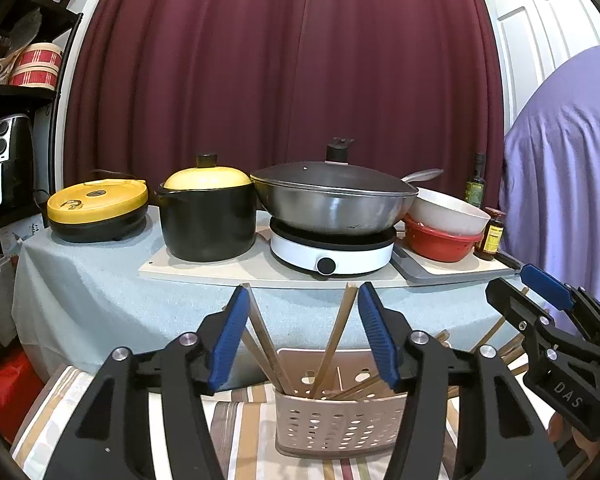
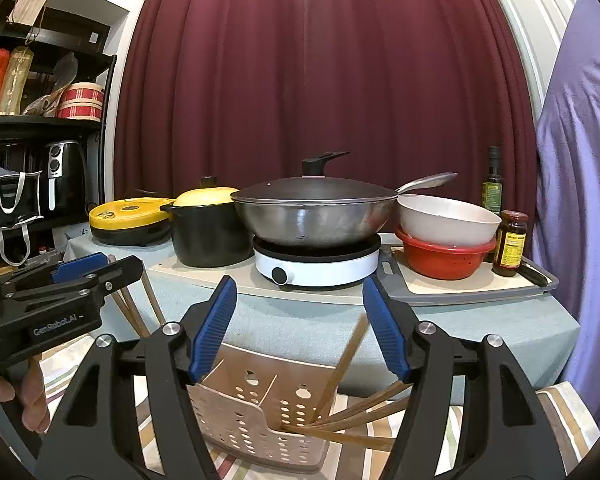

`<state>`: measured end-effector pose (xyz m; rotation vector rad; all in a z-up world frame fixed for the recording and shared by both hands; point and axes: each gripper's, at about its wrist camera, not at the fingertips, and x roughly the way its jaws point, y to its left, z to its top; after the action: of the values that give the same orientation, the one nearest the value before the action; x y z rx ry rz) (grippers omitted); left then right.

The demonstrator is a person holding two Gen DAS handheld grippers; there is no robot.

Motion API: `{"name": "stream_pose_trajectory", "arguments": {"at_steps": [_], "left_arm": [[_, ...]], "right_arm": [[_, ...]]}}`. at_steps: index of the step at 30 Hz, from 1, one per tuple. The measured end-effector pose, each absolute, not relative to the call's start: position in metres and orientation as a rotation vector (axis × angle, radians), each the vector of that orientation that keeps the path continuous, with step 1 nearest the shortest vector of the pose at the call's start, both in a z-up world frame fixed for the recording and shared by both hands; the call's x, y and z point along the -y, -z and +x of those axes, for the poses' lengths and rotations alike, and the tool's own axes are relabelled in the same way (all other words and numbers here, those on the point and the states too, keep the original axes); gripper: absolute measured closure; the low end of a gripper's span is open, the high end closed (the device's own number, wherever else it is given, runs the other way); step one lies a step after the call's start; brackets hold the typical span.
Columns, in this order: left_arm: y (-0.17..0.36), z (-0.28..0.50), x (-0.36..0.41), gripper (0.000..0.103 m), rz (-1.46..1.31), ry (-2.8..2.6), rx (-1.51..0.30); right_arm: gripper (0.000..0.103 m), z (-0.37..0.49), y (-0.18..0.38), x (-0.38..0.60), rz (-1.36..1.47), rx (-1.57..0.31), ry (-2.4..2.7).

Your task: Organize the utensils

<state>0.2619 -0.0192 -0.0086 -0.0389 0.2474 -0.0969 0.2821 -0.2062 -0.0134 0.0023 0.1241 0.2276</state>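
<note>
A beige perforated utensil basket [image 1: 336, 424] stands on a striped cloth and holds several wooden chopsticks [image 1: 338, 338] that lean out of it. My left gripper [image 1: 300, 300] is open just above the basket, with chopsticks standing between its blue pads, touching neither visibly. In the right wrist view the same basket [image 2: 256, 420] sits below my right gripper [image 2: 300, 292], which is open and empty; chopsticks [image 2: 346, 360] lean out to the right. The right gripper also shows at the right edge of the left wrist view [image 1: 548, 292].
Behind stands a table with a grey cloth [image 1: 100, 272]. On it are a yellow-lidded cooker [image 1: 98, 208], a black pot [image 1: 208, 216], a lidded wok [image 1: 332, 200] on a white induction hob [image 1: 332, 248], stacked bowls [image 1: 444, 224] and bottles [image 2: 510, 244]. A shelf [image 2: 40, 128] is at left.
</note>
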Motion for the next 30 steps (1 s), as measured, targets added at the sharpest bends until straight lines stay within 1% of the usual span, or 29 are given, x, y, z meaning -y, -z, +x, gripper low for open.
{"name": "stream_pose_trajectory", "arguments": {"at_steps": [5, 9, 20, 27, 30], "left_arm": [[0.008, 0.258, 0.020, 0.037, -0.032, 0.096, -0.234], [0.006, 0.255, 0.021, 0.036, -0.023, 0.099, -0.227], [-0.002, 0.228, 0.020, 0.034, -0.011, 0.079, -0.210], [0.006, 0.195, 0.016, 0.034, -0.019, 0.062, -0.228], [0.011, 0.179, 0.014, 0.034, -0.015, 0.057, -0.242]], "right_arm": [[0.038, 0.277, 0.011, 0.208, 0.002, -0.119, -0.219], [0.037, 0.273, 0.009, 0.211, 0.003, -0.118, -0.212], [0.036, 0.243, 0.008, 0.213, 0.002, -0.125, -0.171], [0.032, 0.215, 0.016, 0.214, -0.003, -0.145, -0.155], [0.032, 0.198, 0.019, 0.215, -0.007, -0.155, -0.154]]}}
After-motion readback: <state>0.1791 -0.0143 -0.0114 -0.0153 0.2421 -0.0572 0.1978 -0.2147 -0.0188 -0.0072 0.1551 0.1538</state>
